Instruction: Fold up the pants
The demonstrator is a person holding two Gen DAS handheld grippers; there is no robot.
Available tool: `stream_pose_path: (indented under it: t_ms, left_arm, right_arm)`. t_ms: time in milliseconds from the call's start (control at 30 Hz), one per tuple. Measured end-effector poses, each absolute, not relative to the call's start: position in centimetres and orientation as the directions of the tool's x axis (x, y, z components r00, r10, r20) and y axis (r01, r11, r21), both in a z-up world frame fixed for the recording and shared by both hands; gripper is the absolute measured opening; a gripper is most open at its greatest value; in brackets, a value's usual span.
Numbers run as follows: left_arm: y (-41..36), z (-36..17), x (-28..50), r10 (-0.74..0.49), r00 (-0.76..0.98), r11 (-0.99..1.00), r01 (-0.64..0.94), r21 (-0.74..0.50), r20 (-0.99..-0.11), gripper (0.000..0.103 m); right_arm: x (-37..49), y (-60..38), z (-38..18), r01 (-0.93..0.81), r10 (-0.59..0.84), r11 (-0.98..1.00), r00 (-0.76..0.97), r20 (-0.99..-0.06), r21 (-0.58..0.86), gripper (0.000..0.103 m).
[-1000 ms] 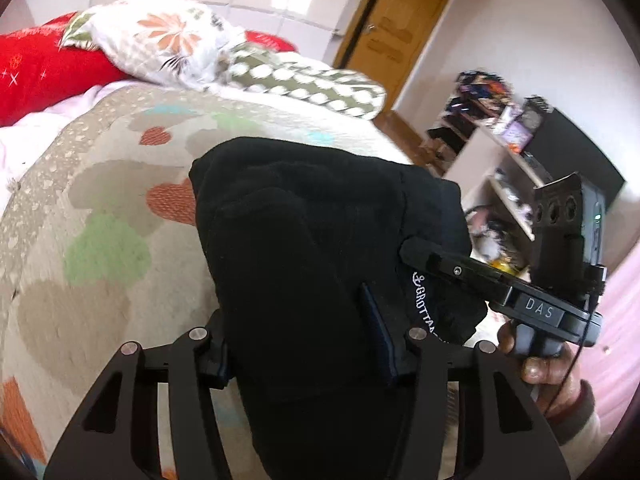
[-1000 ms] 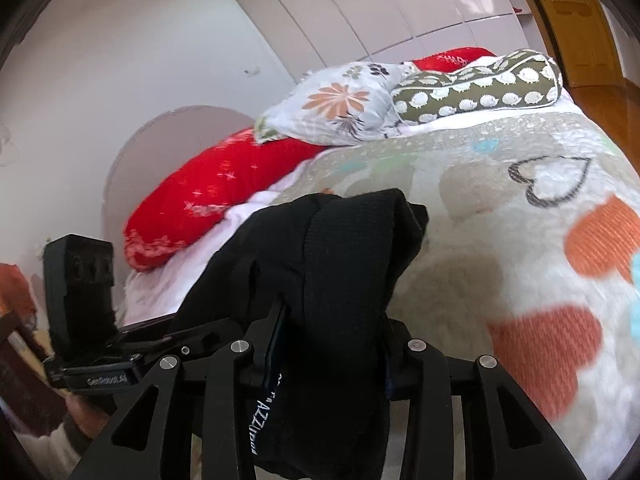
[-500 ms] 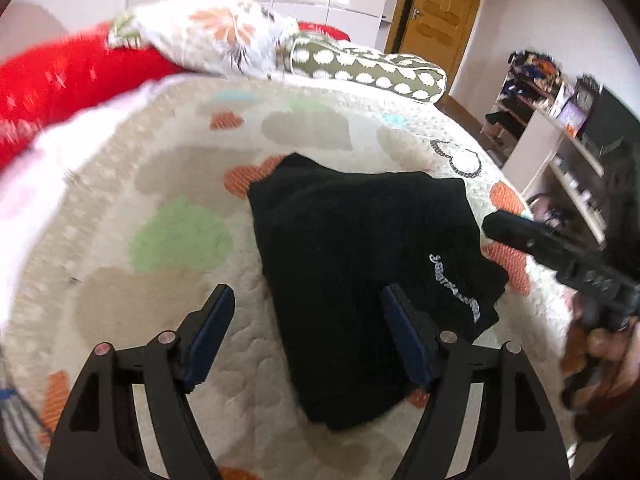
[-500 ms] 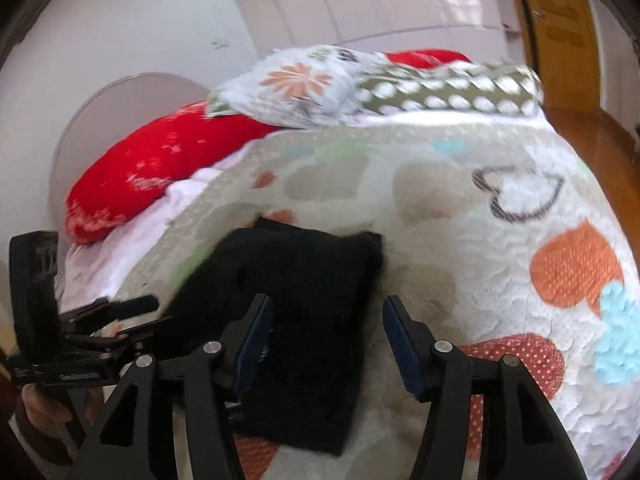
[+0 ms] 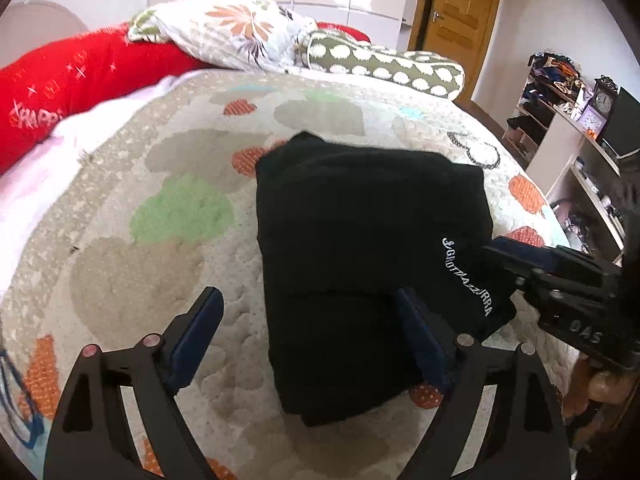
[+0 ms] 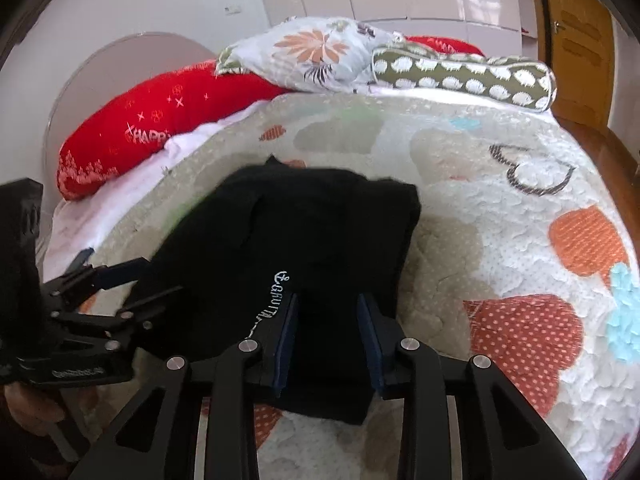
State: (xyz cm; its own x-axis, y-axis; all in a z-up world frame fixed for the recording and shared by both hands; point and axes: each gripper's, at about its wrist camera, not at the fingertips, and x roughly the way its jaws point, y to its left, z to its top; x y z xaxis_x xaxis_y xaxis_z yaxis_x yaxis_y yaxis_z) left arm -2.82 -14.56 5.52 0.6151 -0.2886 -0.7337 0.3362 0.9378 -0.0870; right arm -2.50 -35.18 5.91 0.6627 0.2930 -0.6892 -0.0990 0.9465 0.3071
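Observation:
The black pants lie folded into a compact rectangle on the heart-patterned quilt, white lettering on the near right edge. My left gripper is open and empty, its jaws wide over the near left part of the pants. In the right wrist view the pants fill the middle. My right gripper has its jaws partly closed around the near edge of the pants; whether the pads press the cloth does not show. The right gripper also shows in the left wrist view, and the left gripper in the right wrist view.
A red pillow, a floral pillow and a green dotted bolster lie at the head of the bed. Shelves with clutter and a wooden door stand to the right.
Both grippers let go of the pants, which dropped onto the quilt. The left gripper opened wide and pulled back. The right gripper opened, then narrowed again around the near edge.

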Motion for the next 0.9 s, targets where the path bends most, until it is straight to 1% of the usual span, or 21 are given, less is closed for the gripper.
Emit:
stream_pose_path:
  t_ms: [67, 100, 167, 200, 233, 367, 467, 567, 633, 733, 900]
  left_arm:
    - [-14.5, 6.1, -3.4, -0.286, 0.630, 0.939, 0.336, -0.078, -0.722, 0.088]
    - [-14.5, 6.5, -3.8, -0.281, 0.641, 0.940, 0.334, -0.071, -0.714, 0.088]
    - [-14.5, 7.1, -4.4, -0.273, 0.656, 0.941, 0.333, -0.055, -0.703, 0.088]
    - [-14.4, 7.4, -4.8, -0.268, 0.666, 0.942, 0.333, -0.045, -0.696, 0.088]
    - [-14.5, 7.7, -5.1, -0.264, 0.675, 0.943, 0.331, -0.036, -0.689, 0.088]
    - [-14.2, 8.9, -6.8, -0.259, 0.718, 0.946, 0.323, -0.021, -0.646, 0.088]
    - [-13.6, 9.8, -7.9, -0.263, 0.743, 0.952, 0.305, -0.038, -0.615, 0.088]
    - [-13.1, 10.2, -8.5, -0.250, 0.743, 0.956, 0.291, -0.037, -0.621, 0.088]
    - [-13.0, 10.2, -8.9, -0.224, 0.747, 0.961, 0.277, -0.013, -0.626, 0.088]
    - [-13.0, 10.2, -9.5, -0.186, 0.759, 0.965, 0.260, 0.029, -0.624, 0.088]
    - [-12.5, 10.6, -10.6, -0.187, 0.774, 0.967, 0.255, 0.028, -0.605, 0.088]
  right_arm:
    - [-3.3, -35.3, 6.7, -0.097, 0.299, 0.943, 0.673, -0.677, 0.320, 0.034]
    - [-3.7, -35.3, 7.0, -0.096, 0.302, 0.940, 0.680, -0.668, 0.327, 0.036]
    - [-4.8, -35.4, 7.7, -0.088, 0.300, 0.936, 0.702, -0.646, 0.340, 0.044]
    - [-5.3, -35.4, 8.1, -0.076, 0.289, 0.937, 0.715, -0.636, 0.340, 0.051]
    - [-5.7, -35.5, 8.3, -0.068, 0.281, 0.938, 0.722, -0.632, 0.339, 0.056]
    - [-7.1, -35.6, 9.0, -0.041, 0.258, 0.939, 0.739, -0.622, 0.341, 0.058]
    - [-8.0, -35.5, 9.2, -0.028, 0.243, 0.942, 0.746, -0.620, 0.336, 0.064]
    - [-9.0, -35.2, 9.6, -0.029, 0.232, 0.946, 0.757, -0.611, 0.323, 0.069]
    - [-9.5, -34.8, 9.9, -0.034, 0.229, 0.949, 0.762, -0.606, 0.315, 0.073]
    - [-10.0, -34.4, 10.0, -0.035, 0.223, 0.951, 0.764, -0.606, 0.307, 0.074]
    - [-10.7, -34.0, 10.0, -0.036, 0.226, 0.950, 0.761, -0.608, 0.309, 0.076]
